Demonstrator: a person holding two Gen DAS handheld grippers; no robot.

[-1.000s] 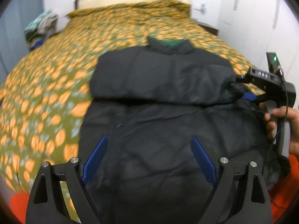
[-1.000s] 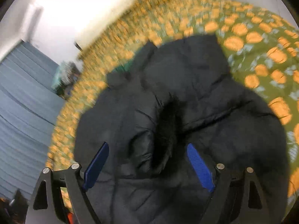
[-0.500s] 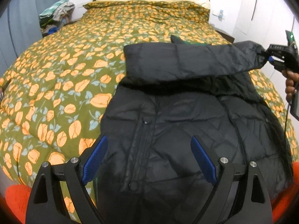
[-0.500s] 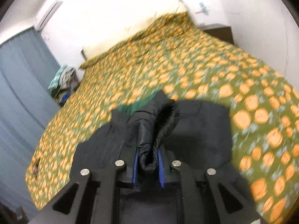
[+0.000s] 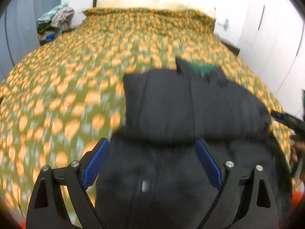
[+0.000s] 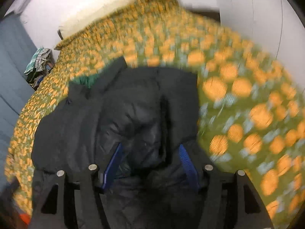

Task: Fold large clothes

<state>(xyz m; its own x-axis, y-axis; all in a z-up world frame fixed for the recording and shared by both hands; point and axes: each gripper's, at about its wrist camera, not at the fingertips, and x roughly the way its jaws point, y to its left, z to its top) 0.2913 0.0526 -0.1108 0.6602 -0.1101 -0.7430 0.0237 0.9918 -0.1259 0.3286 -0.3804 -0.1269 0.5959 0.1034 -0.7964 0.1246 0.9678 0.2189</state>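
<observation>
A black padded jacket (image 5: 171,171) with a green collar lining (image 5: 205,68) lies on the bed. One sleeve (image 5: 190,106) lies folded across its chest. My left gripper (image 5: 152,158) is open and empty above the jacket's lower front. My right gripper (image 6: 150,160) has its jaws partly open, with the sleeve's cuff end (image 6: 144,133) lying loose between them. It also shows at the right edge of the left wrist view (image 5: 286,118). Both views are motion-blurred.
The bed has a green cover with orange flowers (image 5: 66,95) and pale pillows (image 5: 152,2) at the head. A pile of clothes (image 5: 55,21) sits at the far left. White wardrobe doors (image 5: 276,38) stand on the right, grey curtains (image 6: 11,57) on the left.
My right gripper, shut on the lifted sleeve cuff half a second ago, has lowered it across the jacket and opened. The left gripper stayed open and moved forward over the jacket.
</observation>
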